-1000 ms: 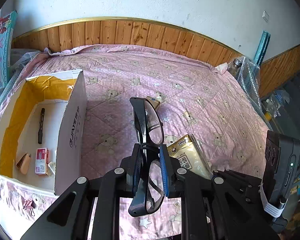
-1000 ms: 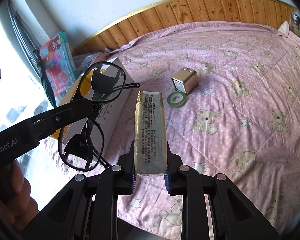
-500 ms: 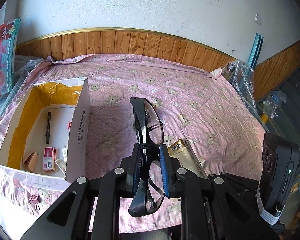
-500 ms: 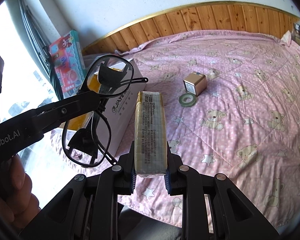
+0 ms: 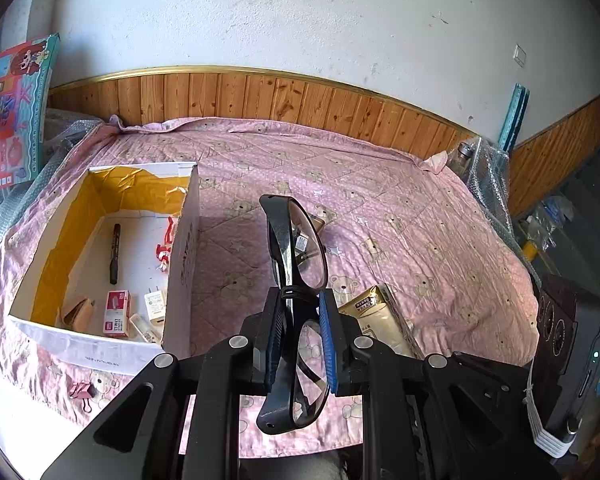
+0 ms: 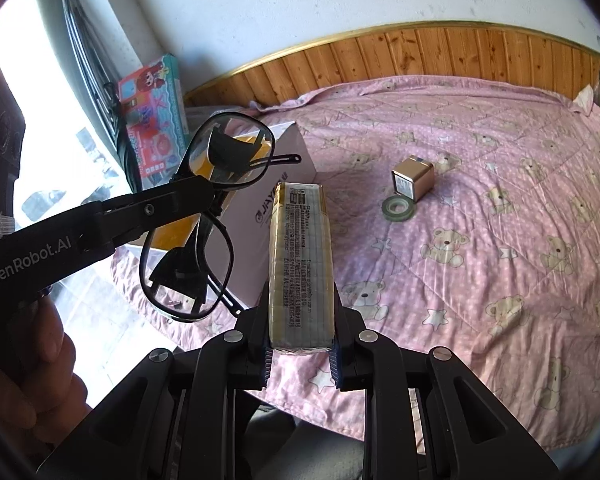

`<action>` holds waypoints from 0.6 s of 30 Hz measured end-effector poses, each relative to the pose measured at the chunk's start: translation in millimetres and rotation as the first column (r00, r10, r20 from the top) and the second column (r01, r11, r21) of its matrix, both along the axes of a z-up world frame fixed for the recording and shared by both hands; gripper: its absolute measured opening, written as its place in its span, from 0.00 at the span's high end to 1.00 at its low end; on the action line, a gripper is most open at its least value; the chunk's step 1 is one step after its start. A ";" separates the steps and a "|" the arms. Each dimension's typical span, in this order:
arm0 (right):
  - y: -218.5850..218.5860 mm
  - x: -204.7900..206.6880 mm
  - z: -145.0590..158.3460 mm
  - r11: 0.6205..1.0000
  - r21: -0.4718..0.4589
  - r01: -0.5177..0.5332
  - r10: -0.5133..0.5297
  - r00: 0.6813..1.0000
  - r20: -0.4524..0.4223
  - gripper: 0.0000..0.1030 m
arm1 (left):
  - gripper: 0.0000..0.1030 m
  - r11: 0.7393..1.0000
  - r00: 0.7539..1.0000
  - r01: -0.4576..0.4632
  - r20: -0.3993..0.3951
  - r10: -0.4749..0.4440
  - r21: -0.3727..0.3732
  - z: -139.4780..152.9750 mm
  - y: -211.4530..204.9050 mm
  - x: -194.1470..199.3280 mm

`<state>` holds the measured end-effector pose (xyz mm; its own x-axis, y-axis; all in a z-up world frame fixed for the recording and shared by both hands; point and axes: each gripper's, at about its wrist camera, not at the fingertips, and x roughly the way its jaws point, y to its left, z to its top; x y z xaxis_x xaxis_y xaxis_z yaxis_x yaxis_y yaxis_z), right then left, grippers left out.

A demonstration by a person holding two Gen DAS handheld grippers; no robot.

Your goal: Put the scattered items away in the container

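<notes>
Left tongs: clamped on glasses, right of the box.
Right tongs: clamped on yellow packet, right of the box.

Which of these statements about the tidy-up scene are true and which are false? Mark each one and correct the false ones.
1. The left gripper is shut on the black-framed clear-lens glasses. True.
2. The right gripper is open and holds nothing. False: it is shut on the long tan printed packet.
3. The white cardboard box with yellow lining already holds a black marker pen. True.
4. The small gold metal tin lies inside the box. False: it rests on the pink bear-print bedspread, beside the green tape roll.
5. A pink binder clip lies on the bedspread outside the box. True.
</notes>
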<state>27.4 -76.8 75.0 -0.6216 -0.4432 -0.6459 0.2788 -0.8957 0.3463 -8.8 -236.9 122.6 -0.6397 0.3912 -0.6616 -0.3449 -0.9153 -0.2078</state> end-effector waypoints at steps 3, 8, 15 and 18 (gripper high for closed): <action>-7.2 1.2 1.9 1.000 0.008 -0.015 0.015 1.000 -0.004 0.77 | 0.81 1.000 1.000 -0.011 -0.006 0.011 0.008 1.6 -8.0 0.8; -17.8 0.8 4.2 0.999 0.024 -0.035 0.035 0.999 -0.010 0.77 | 0.81 0.999 0.999 -0.031 -0.008 0.031 0.023 3.1 -20.3 -0.8; -31.4 -2.7 10.5 0.997 0.054 -0.061 0.063 0.998 -0.026 0.77 | 0.81 0.998 0.998 -0.055 -0.009 0.055 0.040 5.0 -36.1 -6.4; -36.7 -5.3 14.2 0.996 0.062 -0.070 0.072 0.997 -0.032 0.77 | 0.81 0.997 0.998 -0.061 -0.008 0.062 0.045 5.4 -40.7 -9.1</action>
